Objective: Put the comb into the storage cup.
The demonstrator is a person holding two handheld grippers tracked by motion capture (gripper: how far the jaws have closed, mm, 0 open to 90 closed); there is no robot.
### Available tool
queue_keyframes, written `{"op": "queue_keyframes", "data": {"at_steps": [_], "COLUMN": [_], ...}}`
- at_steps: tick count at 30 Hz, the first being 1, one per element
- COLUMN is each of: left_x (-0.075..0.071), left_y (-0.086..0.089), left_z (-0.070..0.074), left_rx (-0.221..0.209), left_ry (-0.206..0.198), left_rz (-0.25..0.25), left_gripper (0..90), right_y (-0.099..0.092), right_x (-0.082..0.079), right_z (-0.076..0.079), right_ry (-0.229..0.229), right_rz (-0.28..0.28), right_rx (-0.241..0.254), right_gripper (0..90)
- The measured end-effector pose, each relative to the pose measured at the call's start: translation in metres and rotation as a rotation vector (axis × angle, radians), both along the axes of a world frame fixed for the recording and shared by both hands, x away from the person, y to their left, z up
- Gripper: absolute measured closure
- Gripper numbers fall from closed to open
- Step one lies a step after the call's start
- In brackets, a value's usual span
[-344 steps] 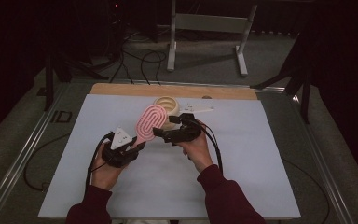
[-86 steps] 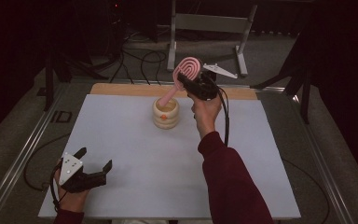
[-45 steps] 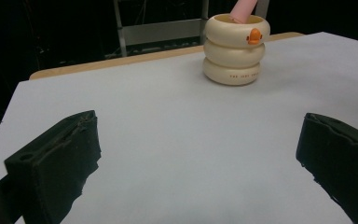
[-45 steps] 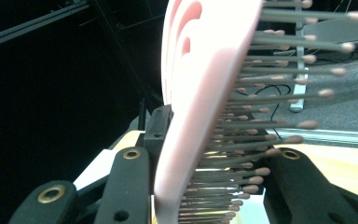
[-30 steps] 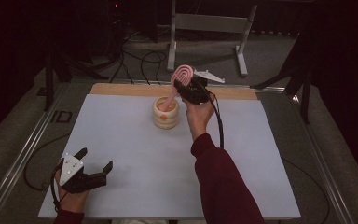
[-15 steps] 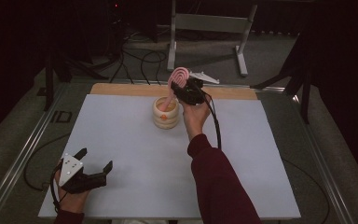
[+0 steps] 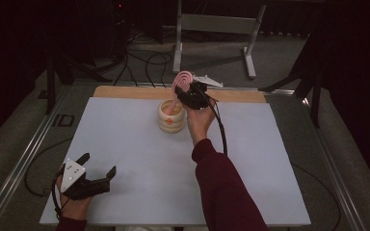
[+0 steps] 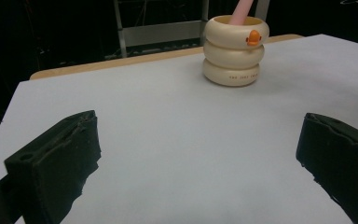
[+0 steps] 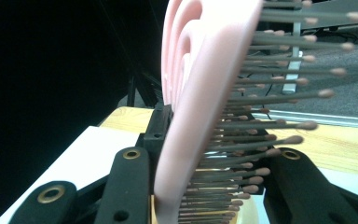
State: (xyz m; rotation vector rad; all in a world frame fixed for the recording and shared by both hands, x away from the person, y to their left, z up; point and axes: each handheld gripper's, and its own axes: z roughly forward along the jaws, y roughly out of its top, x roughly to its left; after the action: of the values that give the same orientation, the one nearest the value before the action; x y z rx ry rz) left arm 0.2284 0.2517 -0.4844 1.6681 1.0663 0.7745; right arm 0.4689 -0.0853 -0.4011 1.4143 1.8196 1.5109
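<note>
Hairbrush (image 7: 183,80) is clamped at its head by the right gripper (image 7: 192,96), handle down inside the cream ringed cup (image 7: 171,115) far across the surface (image 7: 125,144). Near edge: left gripper (image 7: 94,180) spread, nothing held. Judged light, rigid plastic, bristles springy; head edges or handle suit gripping.
</note>
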Motion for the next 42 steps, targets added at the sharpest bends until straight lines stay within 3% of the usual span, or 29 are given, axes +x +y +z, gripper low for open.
{"op": "queue_keyframes", "data": {"at_steps": [14, 26, 42], "left_x": [0.0, 0.0, 0.001], "left_y": [-0.001, -0.001, 0.0], "left_z": [-0.001, -0.001, -0.002], "left_rx": [-0.001, 0.002, 0.001], "left_ry": [-0.001, 0.003, 0.005], "left_rz": [0.0, -0.003, 0.0], "left_gripper": [0.3, 0.3, 0.3], "right_y": [0.006, 0.01, 0.013], "right_x": [0.0, 0.001, 0.004], "right_z": [-0.004, -0.009, -0.018], "right_ry": [0.007, 0.015, 0.037], "right_rz": [0.009, 0.01, 0.015], "right_rx": [-0.001, -0.04, -0.048], "right_gripper": [63.8, 63.8, 63.7]}}
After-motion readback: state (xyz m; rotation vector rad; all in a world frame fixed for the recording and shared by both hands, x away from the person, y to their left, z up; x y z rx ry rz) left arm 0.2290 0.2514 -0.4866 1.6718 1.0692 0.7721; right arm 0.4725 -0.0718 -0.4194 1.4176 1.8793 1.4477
